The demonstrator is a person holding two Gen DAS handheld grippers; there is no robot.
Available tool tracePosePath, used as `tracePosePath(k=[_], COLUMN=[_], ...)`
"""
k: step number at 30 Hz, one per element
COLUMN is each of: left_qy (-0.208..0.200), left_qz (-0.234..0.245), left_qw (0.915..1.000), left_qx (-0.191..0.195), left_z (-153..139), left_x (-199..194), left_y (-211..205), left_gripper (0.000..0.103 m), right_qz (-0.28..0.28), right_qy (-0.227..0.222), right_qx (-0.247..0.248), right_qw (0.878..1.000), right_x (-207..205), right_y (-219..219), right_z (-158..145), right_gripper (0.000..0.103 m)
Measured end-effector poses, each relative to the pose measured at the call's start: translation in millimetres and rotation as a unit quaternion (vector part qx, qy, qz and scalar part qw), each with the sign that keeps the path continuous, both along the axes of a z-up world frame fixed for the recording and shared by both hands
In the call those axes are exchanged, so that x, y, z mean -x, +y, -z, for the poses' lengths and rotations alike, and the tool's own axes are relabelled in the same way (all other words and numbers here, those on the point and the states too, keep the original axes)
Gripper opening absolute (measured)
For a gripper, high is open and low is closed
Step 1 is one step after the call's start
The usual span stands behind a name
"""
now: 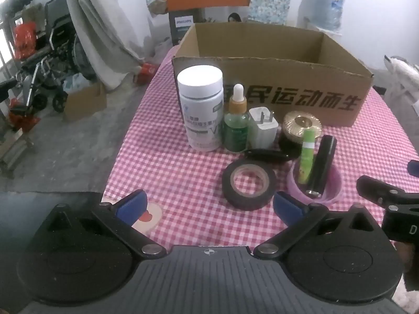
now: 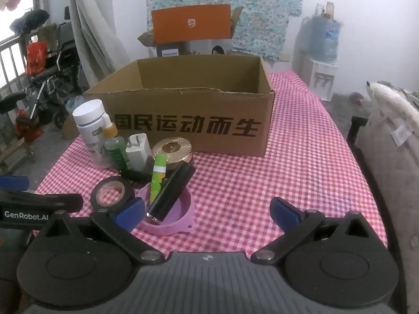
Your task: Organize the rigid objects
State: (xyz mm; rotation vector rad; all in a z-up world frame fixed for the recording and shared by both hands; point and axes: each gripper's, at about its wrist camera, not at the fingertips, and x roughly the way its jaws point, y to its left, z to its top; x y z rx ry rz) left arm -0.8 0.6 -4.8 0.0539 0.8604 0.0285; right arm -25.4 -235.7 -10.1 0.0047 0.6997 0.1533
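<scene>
An open cardboard box (image 1: 288,96) (image 2: 199,125) stands at the back of the checked table. In front of it stand a white pill bottle (image 1: 201,110) (image 2: 90,128), a green dropper bottle (image 1: 236,125) (image 2: 116,149), a white charger plug (image 1: 263,128) (image 2: 138,151) and a gold-lidded jar (image 1: 298,130) (image 2: 172,151). A black tape roll (image 1: 248,184) (image 2: 112,192) lies nearer. A pink ring holder (image 1: 314,183) (image 2: 172,214) holds a green tube (image 1: 307,157) (image 2: 157,180) and a black cylinder (image 1: 322,164) (image 2: 172,191). My left gripper (image 1: 209,206) is open and empty, before the tape roll. My right gripper (image 2: 207,212) is open and empty, its left finger beside the pink holder.
A black pen-like object (image 1: 269,155) lies behind the tape roll. The red-and-white checked cloth (image 2: 288,172) covers the table. A wheelchair (image 1: 49,60) and clutter stand on the floor at left. A water dispenser (image 2: 322,60) stands at right, an orange box (image 2: 191,27) behind.
</scene>
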Motion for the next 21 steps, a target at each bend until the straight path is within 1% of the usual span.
tracePosePath(k=[21], left_qy=[0.007], left_qz=[-0.002], left_qw=[1.0000], left_qx=[-0.006], left_z=[3.6], left_x=[-0.3], left_y=[-0.7], left_gripper=[0.103], right_qz=[-0.008], right_qy=[0.002], right_qx=[-0.007], right_qw=[1.000], right_x=[-1.4], right_y=[0.7], right_z=[2.6], right_gripper=[0.103])
